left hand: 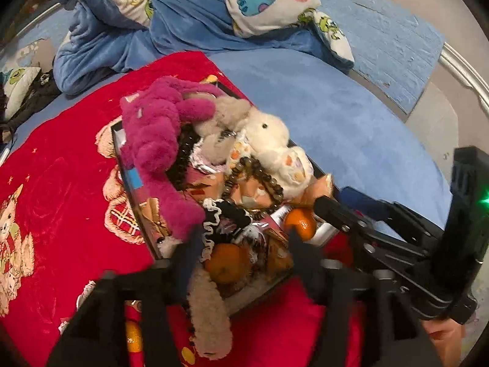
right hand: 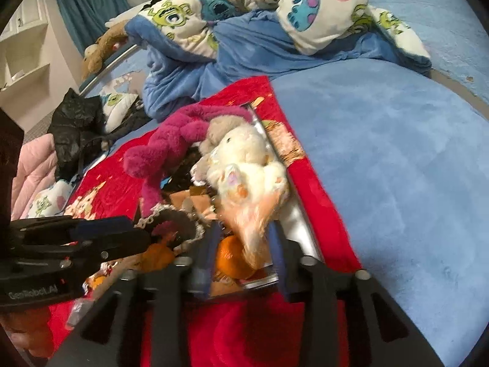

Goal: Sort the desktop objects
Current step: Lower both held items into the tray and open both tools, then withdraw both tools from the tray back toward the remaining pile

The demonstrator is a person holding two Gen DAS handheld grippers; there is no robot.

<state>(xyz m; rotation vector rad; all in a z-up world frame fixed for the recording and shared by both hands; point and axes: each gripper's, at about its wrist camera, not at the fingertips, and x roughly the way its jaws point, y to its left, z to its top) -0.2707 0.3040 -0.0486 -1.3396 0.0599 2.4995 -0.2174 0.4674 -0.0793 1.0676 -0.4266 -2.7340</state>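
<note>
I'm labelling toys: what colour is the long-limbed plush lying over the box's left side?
Magenta plush; clearest in the left wrist view.

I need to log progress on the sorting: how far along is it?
Early, by the look of it. Nothing appears sorted out yet: the tray on the red blanket is heaped with the magenta plush, white plush, bead string and oranges. Both claws, left and right, reach in open around items, neither closed yet. Everything remains.
</note>
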